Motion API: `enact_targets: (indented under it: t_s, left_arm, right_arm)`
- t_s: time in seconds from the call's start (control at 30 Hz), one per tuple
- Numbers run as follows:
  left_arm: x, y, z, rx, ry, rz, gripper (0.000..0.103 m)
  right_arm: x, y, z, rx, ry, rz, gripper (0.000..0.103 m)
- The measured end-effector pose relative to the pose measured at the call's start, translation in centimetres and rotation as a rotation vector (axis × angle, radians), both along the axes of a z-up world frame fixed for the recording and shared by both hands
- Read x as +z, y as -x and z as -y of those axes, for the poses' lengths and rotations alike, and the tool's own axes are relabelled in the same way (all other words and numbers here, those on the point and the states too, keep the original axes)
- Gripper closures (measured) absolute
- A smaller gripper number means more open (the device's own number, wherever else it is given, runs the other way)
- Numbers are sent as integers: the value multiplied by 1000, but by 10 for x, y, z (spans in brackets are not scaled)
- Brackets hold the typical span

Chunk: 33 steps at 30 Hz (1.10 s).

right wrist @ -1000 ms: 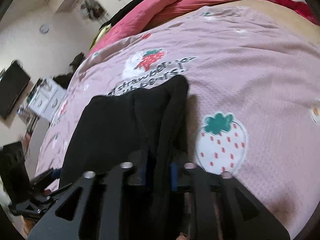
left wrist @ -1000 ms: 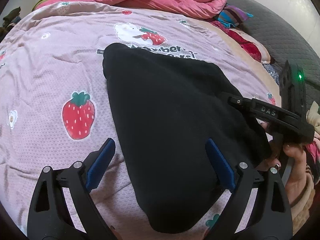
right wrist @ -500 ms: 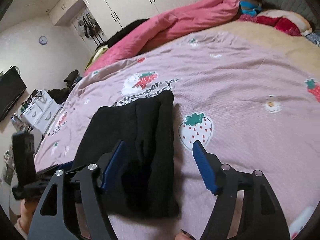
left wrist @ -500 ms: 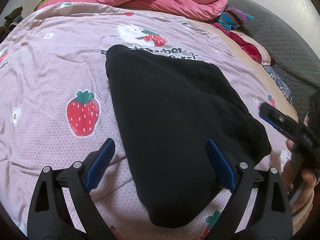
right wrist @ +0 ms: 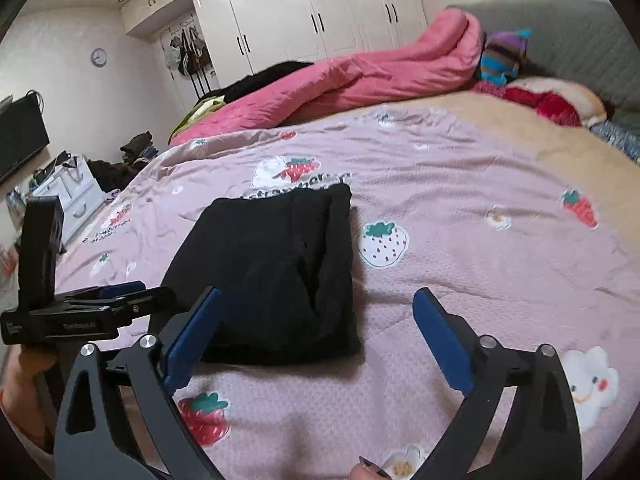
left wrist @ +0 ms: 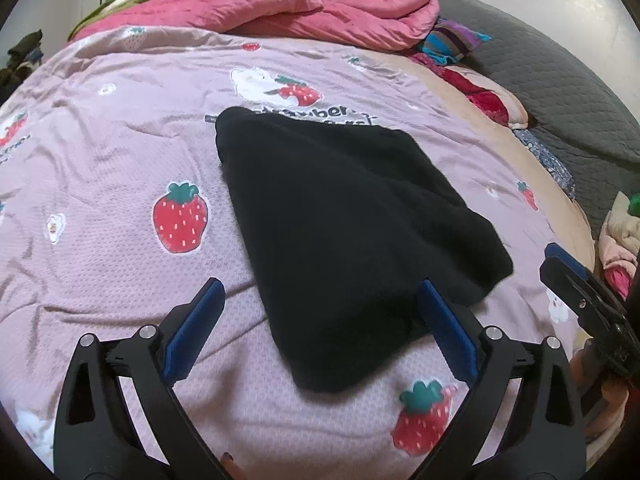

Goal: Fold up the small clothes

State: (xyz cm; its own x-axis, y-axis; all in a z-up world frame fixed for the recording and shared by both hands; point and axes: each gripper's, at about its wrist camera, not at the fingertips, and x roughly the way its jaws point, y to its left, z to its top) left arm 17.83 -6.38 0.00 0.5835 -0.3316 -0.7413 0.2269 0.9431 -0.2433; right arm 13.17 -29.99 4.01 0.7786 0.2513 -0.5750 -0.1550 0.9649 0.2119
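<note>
A black garment (left wrist: 340, 220), folded into a flat packet, lies on the pink strawberry bedcover (left wrist: 120, 160). My left gripper (left wrist: 320, 286) hovers over its near corner with the jaws opening; the cloth shows between the blue pads (left wrist: 200, 320), which do not press on it. In the right wrist view the same garment (right wrist: 280, 264) lies ahead. My right gripper (right wrist: 318, 294) hangs above its near edge, jaws opening wide and holding nothing. The left gripper (right wrist: 120, 292) shows at the garment's left side, and the right gripper (left wrist: 568, 276) peeks in at the left wrist view's right edge.
A rumpled pink duvet (left wrist: 300, 12) lies along the far side of the bed, with red and striped pillows (left wrist: 480, 96) by the grey headboard (left wrist: 560, 80). A heap of clothes (left wrist: 624, 232) sits off the right edge. White drawers (right wrist: 72, 192) and wardrobes (right wrist: 320, 12) stand beyond.
The right gripper was shut on the garment's fold; it has let go, opened wide and drawn back and up. The left gripper backed off a little and stayed open.
</note>
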Motion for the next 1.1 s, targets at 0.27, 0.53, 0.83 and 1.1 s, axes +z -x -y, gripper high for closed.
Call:
enact_targets:
  t_s: [0.27,0.53,0.83,1.1]
  left_arm:
    - [16,38,-10,18,35,71,9]
    - [22,75,-25,35,37,127,9]
    - [12,116,-50,60,63,155,9]
    - [-18,127,-60,72,62,124,9]
  right_arm:
    - [15,36,-10,-8,45,85,4]
    - [19,72,-23,-21,95,148,4]
    - [7,100,-37,-21,151,153,4]
    - [-30,106,-43,-36,156,74,4]
